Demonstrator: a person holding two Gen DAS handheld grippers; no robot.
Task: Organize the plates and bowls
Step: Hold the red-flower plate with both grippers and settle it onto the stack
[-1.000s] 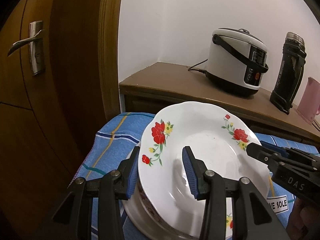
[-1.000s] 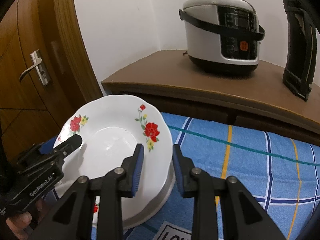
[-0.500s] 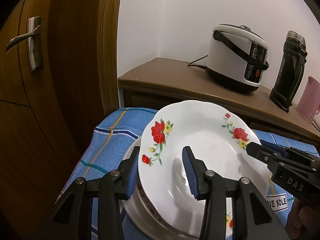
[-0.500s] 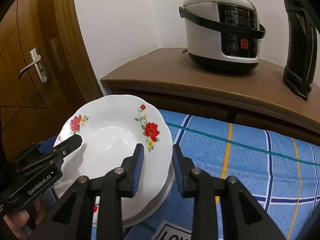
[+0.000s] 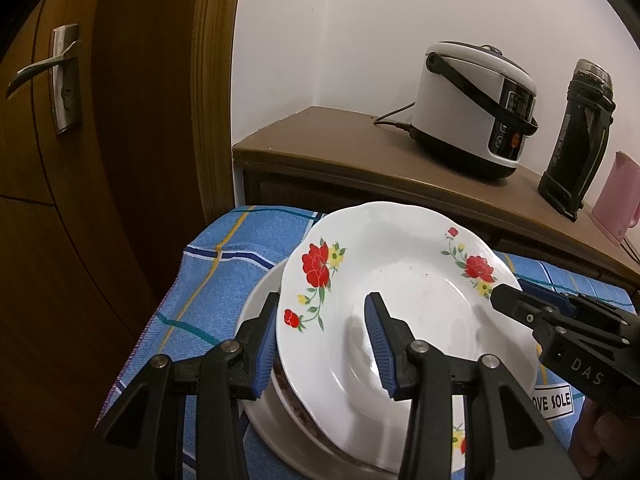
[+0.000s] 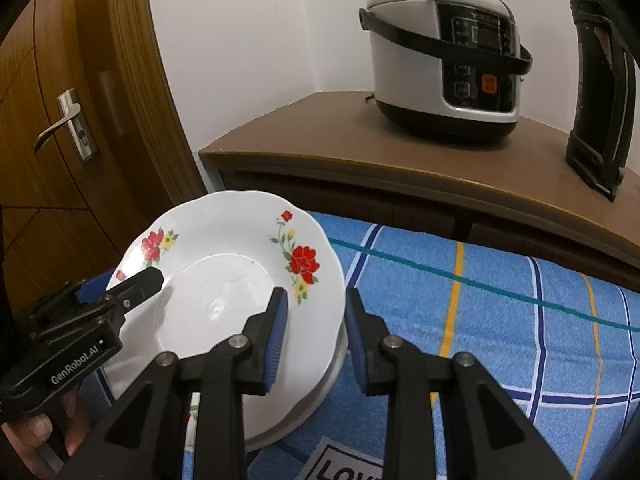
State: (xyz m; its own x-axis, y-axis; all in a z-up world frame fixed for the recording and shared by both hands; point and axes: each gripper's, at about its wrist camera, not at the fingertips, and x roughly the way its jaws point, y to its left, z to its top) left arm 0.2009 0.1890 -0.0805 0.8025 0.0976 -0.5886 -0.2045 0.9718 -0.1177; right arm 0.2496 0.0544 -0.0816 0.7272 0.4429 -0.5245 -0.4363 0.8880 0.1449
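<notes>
The left gripper (image 5: 320,344) straddles the near-left rim of a white flowered plate (image 5: 400,280) — one blue pad outside the rim, the other over the plate's well. Whether the pads actually press on the rim cannot be told from either view. The right gripper (image 6: 314,334) stands the same way on the plate's right rim, one pad over the plate, the other outside it, and its grip likewise cannot be told.

The plate sits tilted on top of a stack of white dishes (image 5: 264,412), whose edges show beneath it. The stack rests on a blue checked cloth (image 6: 500,320) at the cloth's left end. Beyond the cloth runs a brown wooden counter (image 6: 320,136) carrying a white rice cooker (image 6: 444,52), a black flask (image 5: 576,136) and — at the far right — a pink jug (image 5: 616,196). A wooden door (image 5: 100,120) stands to the left.
</notes>
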